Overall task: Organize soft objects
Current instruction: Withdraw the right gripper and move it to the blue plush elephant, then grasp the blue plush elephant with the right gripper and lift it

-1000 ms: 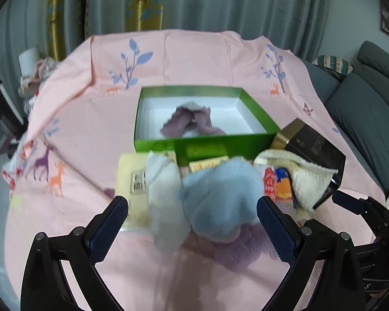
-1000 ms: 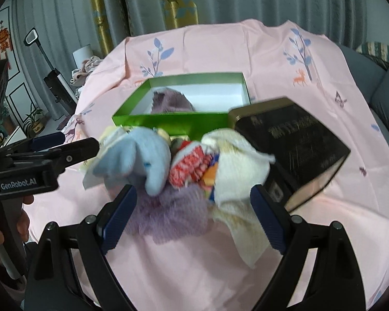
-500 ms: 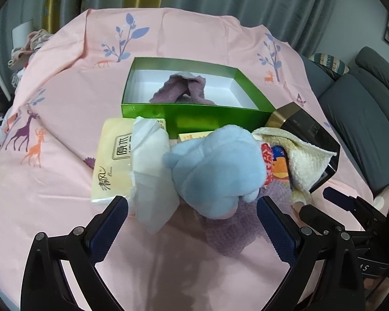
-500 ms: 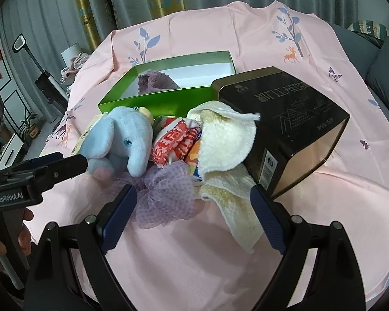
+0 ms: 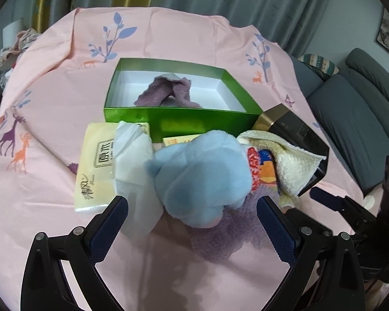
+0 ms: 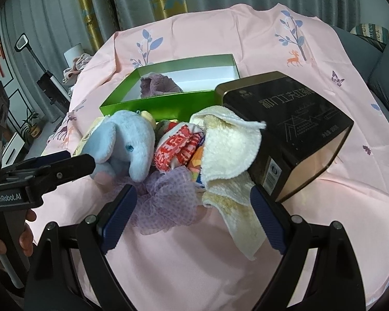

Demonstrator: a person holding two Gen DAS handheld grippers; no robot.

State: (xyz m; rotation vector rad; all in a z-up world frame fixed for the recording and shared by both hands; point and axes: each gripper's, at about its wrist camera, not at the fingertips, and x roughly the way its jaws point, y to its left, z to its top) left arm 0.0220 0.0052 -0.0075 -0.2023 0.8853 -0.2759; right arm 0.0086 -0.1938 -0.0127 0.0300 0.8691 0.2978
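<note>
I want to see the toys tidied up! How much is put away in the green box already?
Just one thing: a purple cloth lies in the green box. Nothing is in hand; both grippers, left and right, hover with jaws open. Left outside: the blue elephant, cream towel, purple mesh, red patterned cloth and tissue pack.

Both grippers now sit closer to the pile than a second ago. The left gripper (image 5: 193,217) has its open jaws on either side of the near end of the elephant (image 5: 202,176), while the right gripper (image 6: 194,217) reaches the net (image 6: 168,202) and towel (image 6: 230,150). Nothing in the pile has shifted.
</note>
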